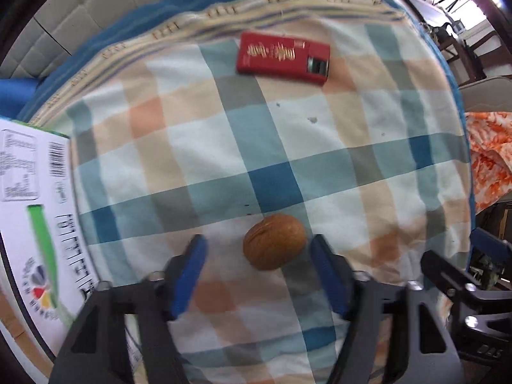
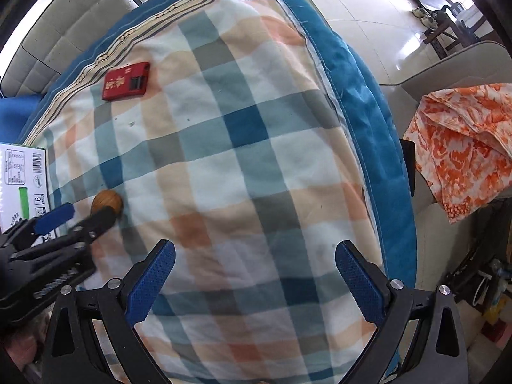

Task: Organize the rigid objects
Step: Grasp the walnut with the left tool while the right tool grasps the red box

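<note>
The left gripper (image 1: 257, 246) is spread wide around a walnut (image 1: 274, 242) on the checked cloth (image 1: 224, 147), its fingers not touching it. The right gripper (image 2: 254, 256) gapes empty. A red box (image 1: 283, 57) lies far off.

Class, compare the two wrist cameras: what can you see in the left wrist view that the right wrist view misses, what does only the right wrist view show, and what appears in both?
Only the left wrist view shows the walnut whole, lying between the open jaws of the left gripper, touched by neither.

Only the right wrist view shows the right gripper with its jaws open over bare checked cloth, holding nothing, and the tiled floor beyond the bed.

Both show the walnut, the red box near the cloth's far edge, the white carton at the left, and the orange patterned fabric at the right.
</note>
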`<state>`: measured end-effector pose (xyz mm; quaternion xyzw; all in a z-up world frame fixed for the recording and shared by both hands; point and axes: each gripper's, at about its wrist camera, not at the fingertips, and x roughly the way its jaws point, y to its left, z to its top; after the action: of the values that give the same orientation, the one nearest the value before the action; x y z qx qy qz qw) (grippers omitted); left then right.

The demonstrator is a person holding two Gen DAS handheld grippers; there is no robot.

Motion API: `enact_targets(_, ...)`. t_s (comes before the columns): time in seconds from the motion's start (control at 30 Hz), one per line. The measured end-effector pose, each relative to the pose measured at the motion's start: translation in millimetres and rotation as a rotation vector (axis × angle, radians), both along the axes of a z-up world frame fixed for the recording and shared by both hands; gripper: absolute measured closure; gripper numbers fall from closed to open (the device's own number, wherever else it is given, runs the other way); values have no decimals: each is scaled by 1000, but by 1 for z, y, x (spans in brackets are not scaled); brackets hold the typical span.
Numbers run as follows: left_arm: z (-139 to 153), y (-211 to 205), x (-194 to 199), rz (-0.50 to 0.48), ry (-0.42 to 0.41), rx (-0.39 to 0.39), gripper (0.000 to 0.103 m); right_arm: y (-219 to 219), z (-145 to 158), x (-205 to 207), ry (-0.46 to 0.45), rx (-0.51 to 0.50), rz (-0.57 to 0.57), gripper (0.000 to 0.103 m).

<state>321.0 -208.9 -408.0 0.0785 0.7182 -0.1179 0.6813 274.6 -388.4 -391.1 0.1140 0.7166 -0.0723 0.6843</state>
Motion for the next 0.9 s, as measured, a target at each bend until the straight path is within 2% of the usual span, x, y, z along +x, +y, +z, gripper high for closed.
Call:
enact_targets(0.03,-6,-2,1,-4,20,1,67,-1,-3,4,0,4,6,1)
enact_targets(0.17,-1,0,7,1,-18,-11,67,4,-2,27,-24,24,51,1)
enact_targets(0.37,18,33,50,146,-94,-22,67,34,10,83,-99,37,179,1)
enact_targets(0.43,20,46,64,200,-108,-17,67,49,13,107,-141,23,241,6)
enact_targets(0.5,21,54,74,235,-119,-14,67,64,9,131,-164,4,311,22)
enact_targets(0.57,21,59,79,256,-119,-10,67,77,2,151,-168,-9,367,32)
enact_targets(0.7,16,71,89,293,-113,-1,67,97,-12,176,-167,-31,461,32)
enact_targets(0.9,8,75,96,308,-98,12,67,125,-34,192,-142,-88,580,32)
